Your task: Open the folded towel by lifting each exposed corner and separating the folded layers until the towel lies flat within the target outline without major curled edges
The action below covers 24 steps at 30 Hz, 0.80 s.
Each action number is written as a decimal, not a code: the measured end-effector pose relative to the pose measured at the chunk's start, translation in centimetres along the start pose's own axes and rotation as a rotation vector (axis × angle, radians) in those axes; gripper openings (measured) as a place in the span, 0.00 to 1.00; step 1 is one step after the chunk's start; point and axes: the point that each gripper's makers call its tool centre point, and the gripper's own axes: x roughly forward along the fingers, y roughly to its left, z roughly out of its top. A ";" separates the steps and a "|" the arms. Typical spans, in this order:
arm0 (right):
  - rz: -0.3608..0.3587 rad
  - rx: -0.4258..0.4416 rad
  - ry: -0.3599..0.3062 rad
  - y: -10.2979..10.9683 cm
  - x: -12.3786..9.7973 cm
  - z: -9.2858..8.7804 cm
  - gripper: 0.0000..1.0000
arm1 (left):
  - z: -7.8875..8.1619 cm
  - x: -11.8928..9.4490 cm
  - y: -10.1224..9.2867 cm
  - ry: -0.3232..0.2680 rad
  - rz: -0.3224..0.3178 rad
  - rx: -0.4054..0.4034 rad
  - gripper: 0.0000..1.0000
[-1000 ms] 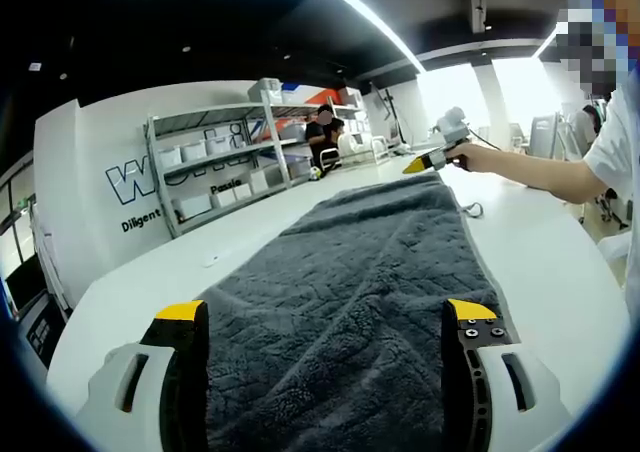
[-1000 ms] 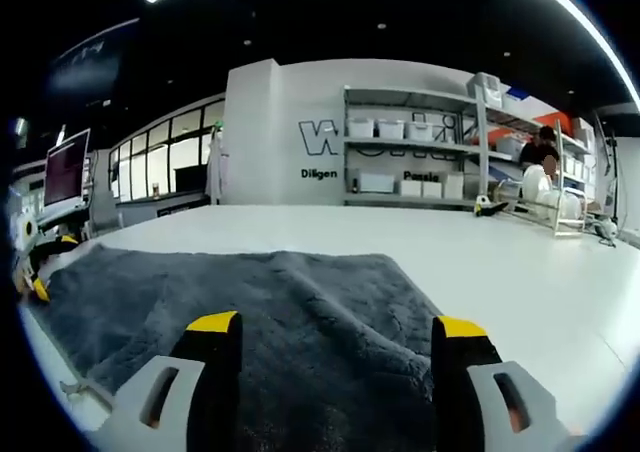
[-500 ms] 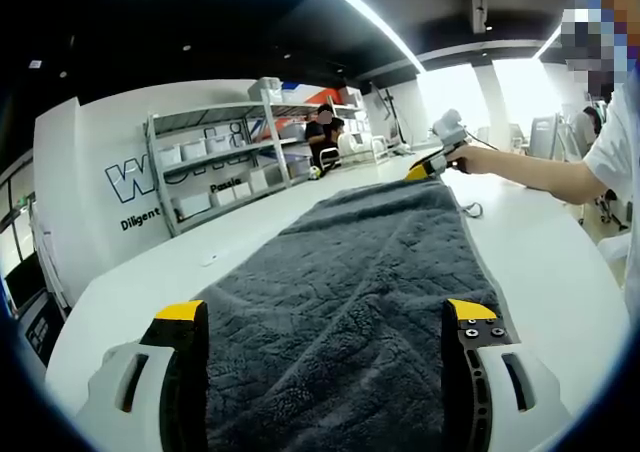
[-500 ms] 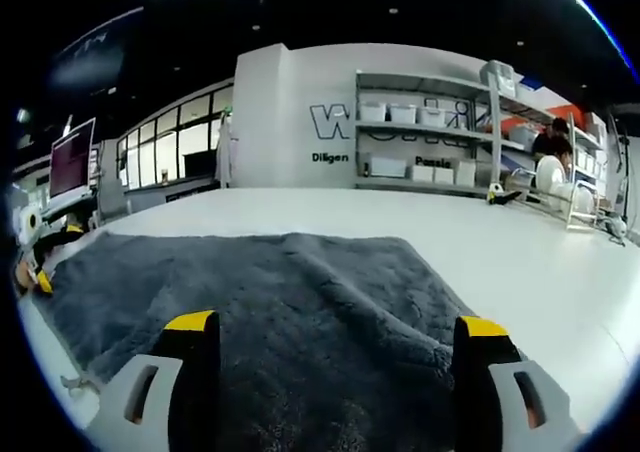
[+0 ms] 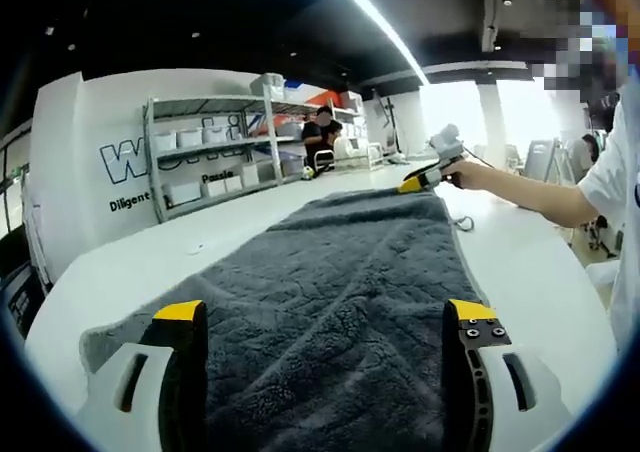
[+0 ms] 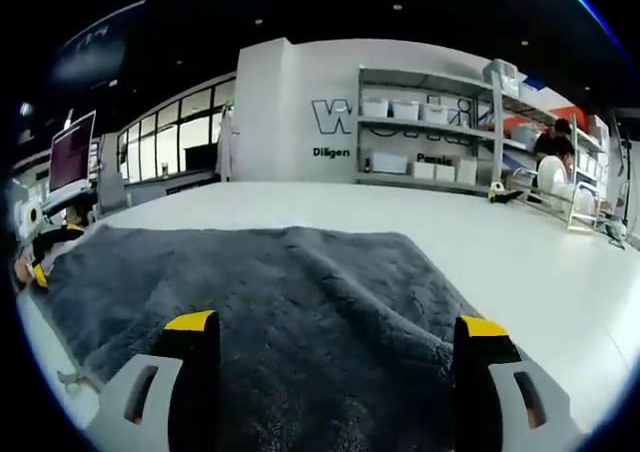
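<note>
Nearest the lens, the left gripper (image 5: 318, 322) is seen with its jaws spread wide, nothing pinched between them; the dark grey towel (image 5: 340, 272) runs away from it toward 12 o'clock across the white table (image 5: 150, 262). At about 1 o'clock in the left gripper view the right gripper (image 5: 415, 181) is held by a hand (image 5: 470, 174) at the far end of the cloth. Whether those yellow tips touch the pile cannot be told. In the right gripper view, that gripper (image 6: 330, 327) is likewise shown spread and empty, the towel (image 6: 270, 282) lying below and ahead of its jaws, with the left gripper (image 6: 35, 272) glimpsed at 9 o'clock.

The towel is judged soft, limp and fairly light — a thick pile that will drape and drag rather than hold a shape. A hold is best taken at a corner or along a hem, pinching through one layer only; the ripple along the near right edge suggests an edge not fully settled.

No target outline can be made out on the table. Near corners are cut off behind the jaws, and whether any folded layer remains cannot be told. Shelving (image 5: 215, 157) and a person (image 5: 322, 137) stand at 11 o'clock — small and indistinct.
</note>
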 end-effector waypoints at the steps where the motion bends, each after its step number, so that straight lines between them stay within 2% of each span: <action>1: 0.000 0.000 0.000 0.0 0.0 0.0 0.99 | 0.0 0.0 -0.1 -0.002 -0.007 -0.011 0.95; 10: 0.004 -0.001 -0.002 0.3 -0.2 -0.1 0.99 | -0.7 0.1 -0.2 0.016 -0.043 -0.107 0.94; 14: 0.009 0.007 -0.008 0.3 -0.2 0.1 0.99 | 0.3 0.0 -0.3 0.015 -0.040 -0.124 0.94; 18: 0.015 0.012 -0.012 0.4 -0.1 0.3 0.99 | 0.2 -1.2 -1.1 0.070 -0.036 -0.100 0.94; 21: 0.019 0.009 -0.022 0.7 -0.3 0.6 0.99 | 0.5 -2.5 -1.9 0.071 -0.042 -0.110 0.94; 24: 0.023 0.009 -0.032 0.9 -0.4 0.9 0.99 | 0.4 -4.4 -2.7 0.071 -0.036 -0.155 0.94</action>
